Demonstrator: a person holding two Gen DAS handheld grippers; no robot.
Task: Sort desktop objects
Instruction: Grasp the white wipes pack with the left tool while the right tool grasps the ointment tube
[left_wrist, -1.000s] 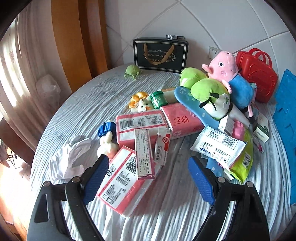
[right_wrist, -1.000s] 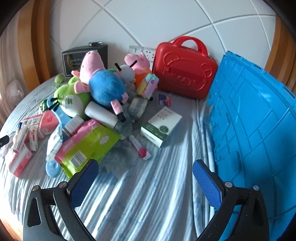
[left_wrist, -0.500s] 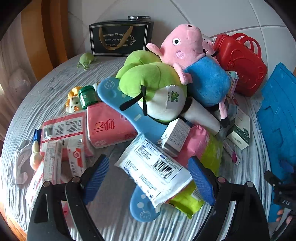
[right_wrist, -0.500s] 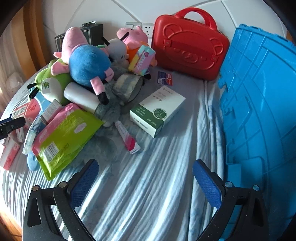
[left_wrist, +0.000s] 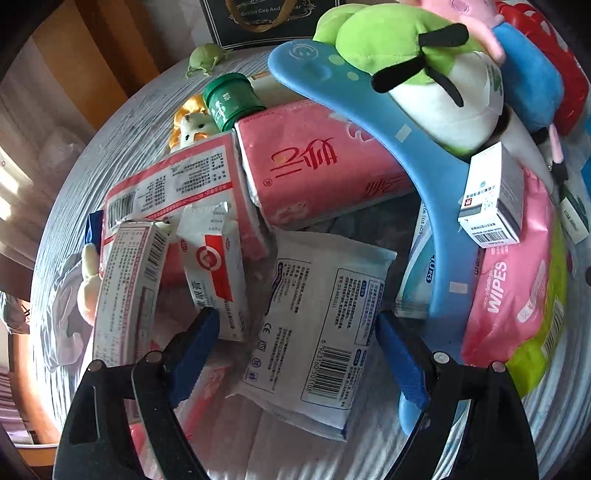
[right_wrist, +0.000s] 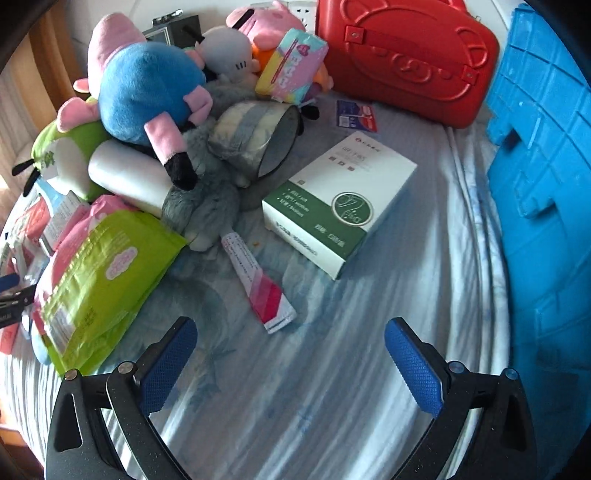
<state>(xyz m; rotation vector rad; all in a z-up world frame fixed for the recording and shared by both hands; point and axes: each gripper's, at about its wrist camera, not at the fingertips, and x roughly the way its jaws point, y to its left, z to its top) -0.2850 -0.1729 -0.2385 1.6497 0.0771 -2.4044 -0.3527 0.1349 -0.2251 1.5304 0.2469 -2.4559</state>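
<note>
My left gripper (left_wrist: 295, 325) is open and hangs low over a white flat packet with a barcode (left_wrist: 317, 332), one finger on each side of it. Around it lie two pink tissue packs (left_wrist: 317, 166), small medicine boxes (left_wrist: 214, 273), a blue curved plastic piece (left_wrist: 406, 122), a pink wipes pack (left_wrist: 509, 280) and a green plush (left_wrist: 406, 44). My right gripper (right_wrist: 291, 343) is open and empty above the cloth, just short of a pink and white tube (right_wrist: 255, 277). A green and white box (right_wrist: 340, 199) lies beyond the tube.
A blue plastic crate (right_wrist: 546, 184) stands along the right. A red case (right_wrist: 402, 55) stands at the back. Plush toys (right_wrist: 147, 81) and a green wipes pack (right_wrist: 99, 288) are piled to the left. A black gift bag (left_wrist: 266, 18) stands at the far edge.
My left gripper has swung right and dropped close over the white barcode packet. My right gripper has moved forward and lower toward the tube and the green and white box.
</note>
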